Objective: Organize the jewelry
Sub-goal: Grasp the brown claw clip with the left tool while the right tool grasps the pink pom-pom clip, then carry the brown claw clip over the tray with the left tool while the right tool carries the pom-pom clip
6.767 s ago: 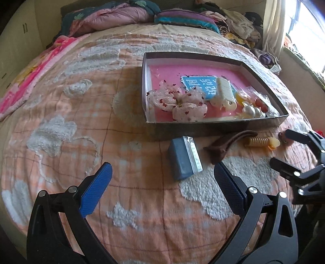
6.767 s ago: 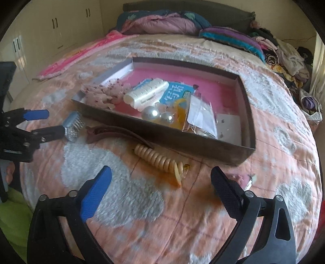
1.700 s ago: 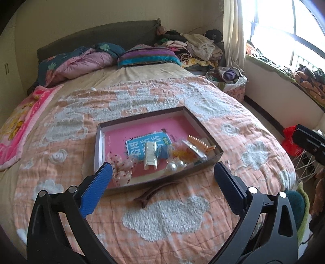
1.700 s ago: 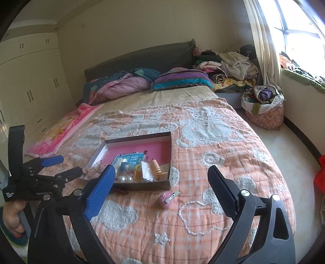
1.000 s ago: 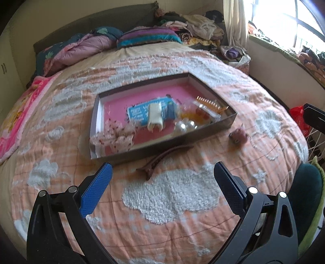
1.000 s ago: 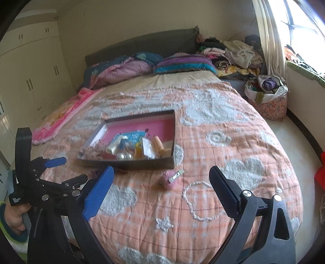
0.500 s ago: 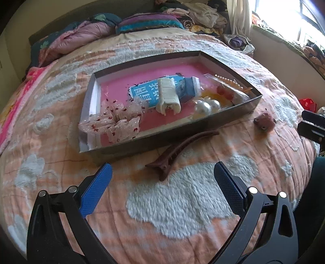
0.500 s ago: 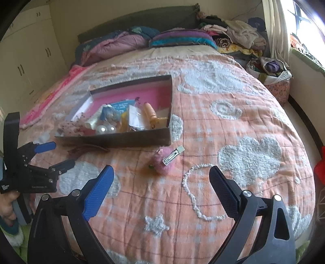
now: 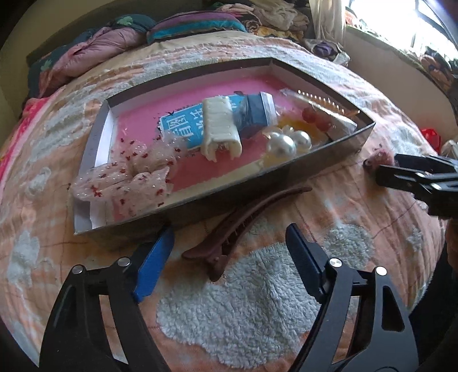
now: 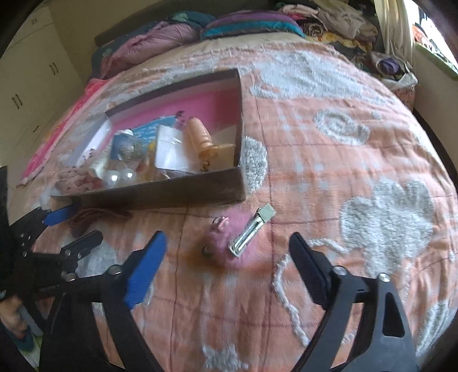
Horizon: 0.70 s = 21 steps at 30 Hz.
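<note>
A long brown hair clip (image 9: pixel 243 226) lies on the peach bedspread just in front of the dark box (image 9: pixel 286 177) with a pink floor. My left gripper (image 9: pixel 227 243) hangs low over the clip, jaws closing with its near end between them, pads clear of it. A fuzzy pink hair clip (image 10: pixel 226 237) with a metal snap lies right of the box (image 10: pixel 171 196). My right gripper (image 10: pixel 226 241) straddles it, jaws closing, pads apart from it. The box holds a spotted bow (image 9: pixel 134 171), a cream claw clip (image 9: pixel 219 128), pearls (image 9: pixel 289 143) and an orange coil (image 10: pixel 200 137).
The other gripper shows in each view: right gripper (image 9: pixel 400 171) at the right edge, left gripper (image 10: pixel 74 226) at the left, held by a hand. Pillows and folded quilts (image 9: pixel 114 43) lie at the bed's head, with a clothes pile (image 10: pixel 343 17) and a window to the right.
Both grippers have sunk toward the bed and their jaws have narrowed. The brown clip now lies between the left jaws and the pink clip between the right jaws.
</note>
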Motion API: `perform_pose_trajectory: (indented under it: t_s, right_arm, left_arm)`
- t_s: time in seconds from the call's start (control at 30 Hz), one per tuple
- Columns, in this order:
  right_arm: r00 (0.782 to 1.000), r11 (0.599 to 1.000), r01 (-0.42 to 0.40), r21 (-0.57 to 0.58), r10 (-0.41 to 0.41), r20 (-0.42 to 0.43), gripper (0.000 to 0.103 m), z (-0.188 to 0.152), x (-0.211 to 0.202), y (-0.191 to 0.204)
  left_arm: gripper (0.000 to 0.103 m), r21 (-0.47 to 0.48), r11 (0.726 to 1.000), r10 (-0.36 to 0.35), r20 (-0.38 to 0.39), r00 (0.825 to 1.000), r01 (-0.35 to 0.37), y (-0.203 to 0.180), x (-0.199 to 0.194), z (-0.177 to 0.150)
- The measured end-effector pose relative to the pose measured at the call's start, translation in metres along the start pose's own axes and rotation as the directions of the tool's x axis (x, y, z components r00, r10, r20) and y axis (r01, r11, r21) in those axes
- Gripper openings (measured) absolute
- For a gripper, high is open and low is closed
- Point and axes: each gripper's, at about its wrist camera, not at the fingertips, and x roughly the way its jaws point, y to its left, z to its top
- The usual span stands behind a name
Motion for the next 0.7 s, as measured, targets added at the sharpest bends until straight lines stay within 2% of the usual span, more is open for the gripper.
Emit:
perform_pose_trajectory:
  t_s: [0.07,0.1,0.17,0.23,0.27,0.3,0.4,0.5,0.7]
  right_arm:
    - [1.000,1.000,0.014,0.006,-0.014,-0.020,0.059,0.000,0.010,-0.001]
    - [0.999,1.000,0.029,0.004,-0.029,-0.017,0.054,-0.001,0.012,-0.002]
    - [1.000,1.000,0.026,0.003,-0.026,0.000,0.033,-0.003,0.010,-0.003]
    - [1.000,1.000,-0.006,0.023,0.006,0.007,0.031,-0.004,0.006,-0.007]
    - [1.000,0.999,-0.018,0.026,0.018,0.009,0.030,-0.005,0.003,-0.008]
    - [0.999,0.999,-0.032,0.025,0.032,0.014,0.030,-0.006,-0.001,-0.008]
    - [0.997,0.998,-0.067,0.018,0.067,0.029,0.030,-0.014,-0.016,-0.004]
    - [0.994,0.995,-0.099,0.003,0.099,0.052,0.030,-0.023,-0.032,0.002]
    - [0.985,0.989,-0.142,-0.046,0.146,0.095,0.030,-0.031,-0.062,0.016]
  left_arm:
    - [0.063,0.004,1.000,0.009,-0.008,1.000,-0.009,-0.001,0.003,-0.001]
    - [0.057,0.001,1.000,0.012,-0.010,1.000,-0.012,0.000,0.005,-0.001]
    - [0.052,-0.008,1.000,0.011,-0.009,1.000,-0.011,0.001,0.005,-0.001]
    - [0.045,-0.005,1.000,0.023,-0.011,1.000,-0.023,0.001,0.006,0.000]
    - [0.034,-0.003,1.000,0.027,-0.007,1.000,-0.027,0.001,0.005,0.000]
    - [0.030,-0.002,1.000,0.023,-0.003,1.000,-0.023,0.001,0.004,0.000]
    - [0.026,-0.012,1.000,0.012,-0.005,1.000,-0.012,0.002,0.000,-0.003]
    - [0.021,-0.039,0.999,-0.036,-0.012,0.999,0.036,0.002,-0.005,-0.006]
    - [0.018,-0.067,0.994,-0.088,0.003,0.996,0.088,0.000,-0.024,-0.017]
